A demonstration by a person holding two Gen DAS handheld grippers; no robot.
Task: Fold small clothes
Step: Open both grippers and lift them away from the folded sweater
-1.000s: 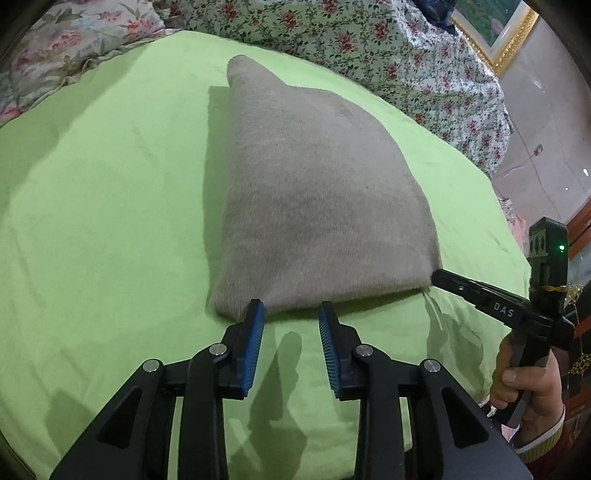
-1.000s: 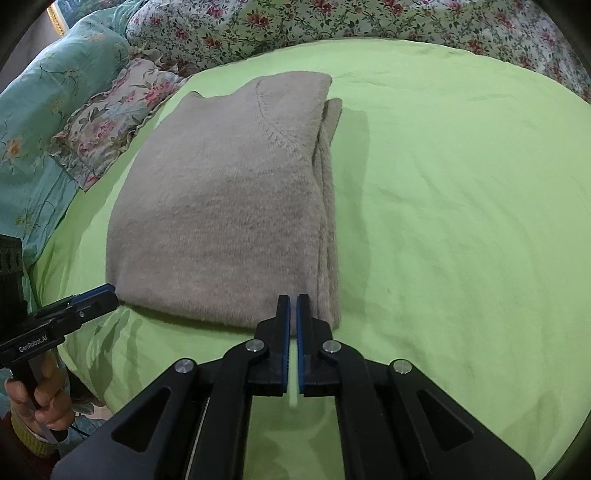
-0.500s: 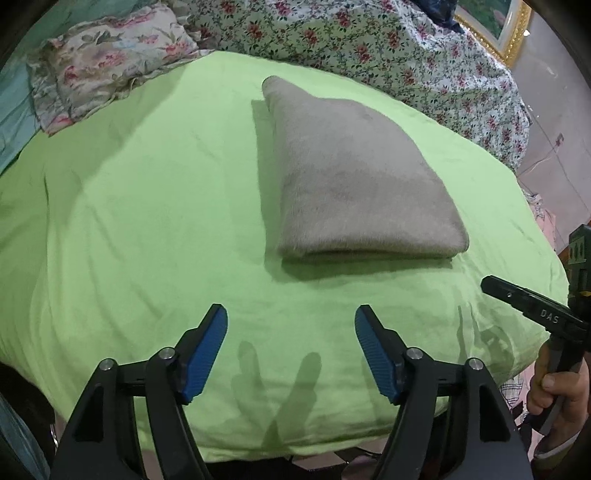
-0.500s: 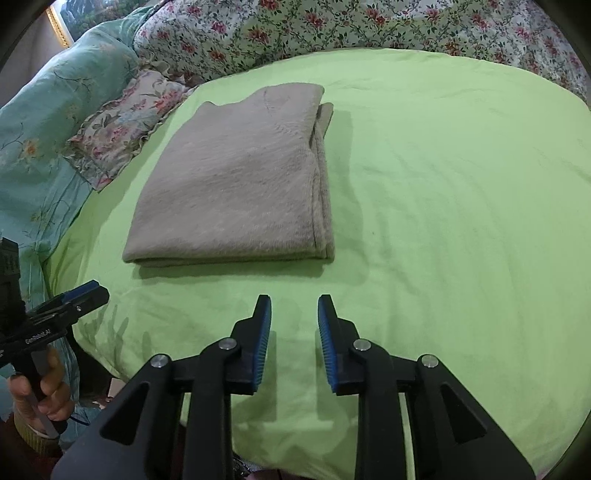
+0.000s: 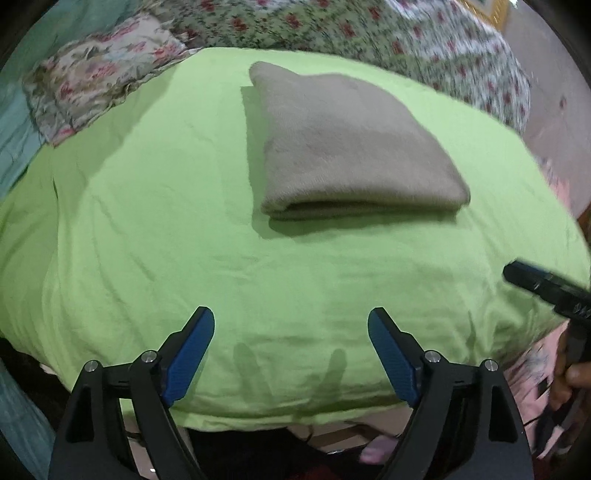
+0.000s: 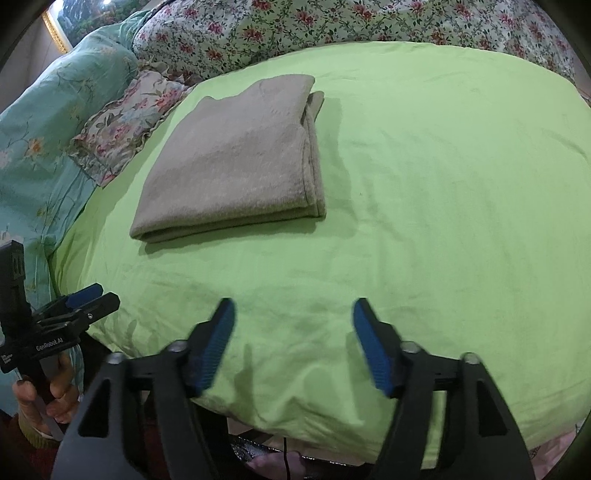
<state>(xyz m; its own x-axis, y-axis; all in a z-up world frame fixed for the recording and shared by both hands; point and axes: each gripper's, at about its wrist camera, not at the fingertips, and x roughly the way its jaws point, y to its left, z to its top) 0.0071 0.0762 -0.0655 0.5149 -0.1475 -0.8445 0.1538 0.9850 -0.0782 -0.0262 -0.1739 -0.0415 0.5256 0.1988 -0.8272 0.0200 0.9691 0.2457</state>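
A grey-brown knitted garment (image 5: 347, 147) lies folded into a flat rectangle on the green sheet (image 5: 147, 221); it also shows in the right wrist view (image 6: 236, 162). My left gripper (image 5: 291, 325) is open and empty, held back over the bed's near edge, well short of the garment. My right gripper (image 6: 293, 314) is open and empty, also back at the near edge. Each gripper shows at the side of the other's view: the right one (image 5: 546, 288), the left one (image 6: 85, 299).
A floral quilt (image 6: 332, 22) runs along the far side of the bed. A floral pillow (image 6: 122, 125) and a teal cover (image 6: 44, 122) lie to the left. The green sheet (image 6: 461, 184) drops off at the near edge.
Both grippers let go of the garment's near edge, opened wide and drew back toward the bed's near edge. The garment stays folded in place.
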